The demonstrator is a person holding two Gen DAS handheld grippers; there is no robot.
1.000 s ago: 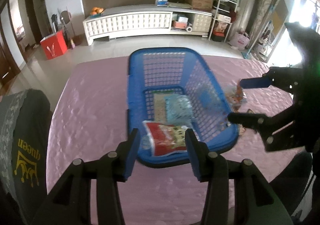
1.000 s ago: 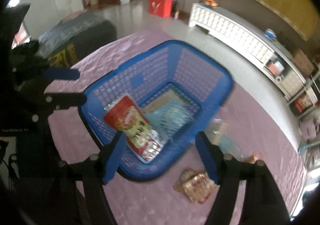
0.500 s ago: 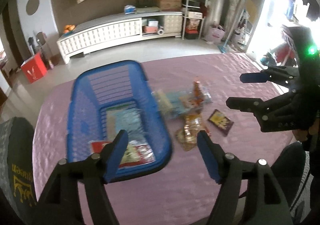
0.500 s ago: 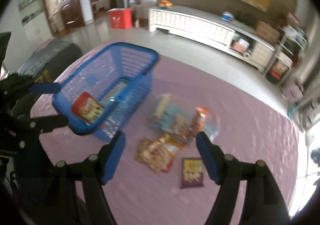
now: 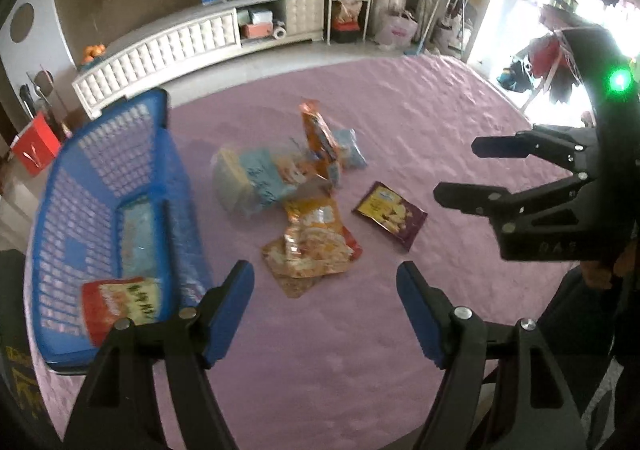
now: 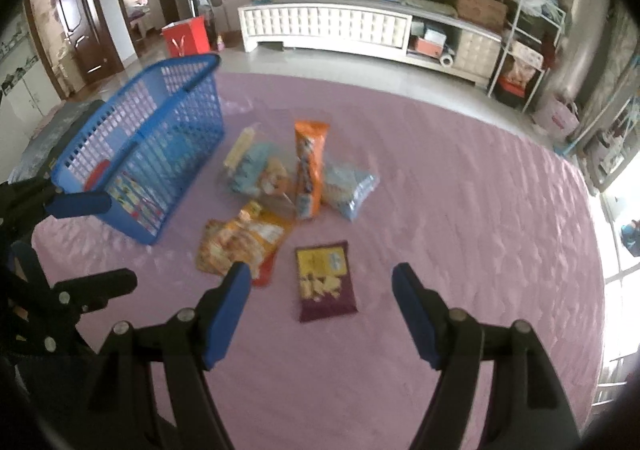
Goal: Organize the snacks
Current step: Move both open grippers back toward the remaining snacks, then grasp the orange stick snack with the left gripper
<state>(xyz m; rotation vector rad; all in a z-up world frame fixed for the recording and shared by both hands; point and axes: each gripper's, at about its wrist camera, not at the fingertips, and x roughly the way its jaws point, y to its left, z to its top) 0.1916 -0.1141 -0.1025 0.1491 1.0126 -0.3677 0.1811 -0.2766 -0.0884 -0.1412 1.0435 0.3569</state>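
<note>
1. The left gripper (image 5: 325, 308) has just been opening: a second ago its blue pads stood narrow over the red-and-white snack bag (image 5: 116, 304) in the blue perforated plastic basket (image 5: 100, 185); now its jaws are wide with nothing between them, and that bag lies inside the basket's near end.
2. Both views have swung away from the basket towards the loose snacks on the pink quilted cloth (image 6: 460, 209). The right gripper (image 6: 321, 302) also stands wide and empty, above the dark purple packet with yellow print (image 6: 325, 282).
3. Judged from this, one drop-off is finished and the next pick is beginning; the purple packet, lying flat and apart from the rest, looks the easiest target.
4. Left to collect: the orange crinkled bags (image 5: 312, 246), the tall orange pack (image 6: 308, 165) and the pale blue packs (image 6: 348, 181), overlapping in a heap just beside the basket.
5. Open cloth surrounds the purple packet on the near and right sides. The basket wall borders the heap on the left, and the two grippers work close together.
</note>
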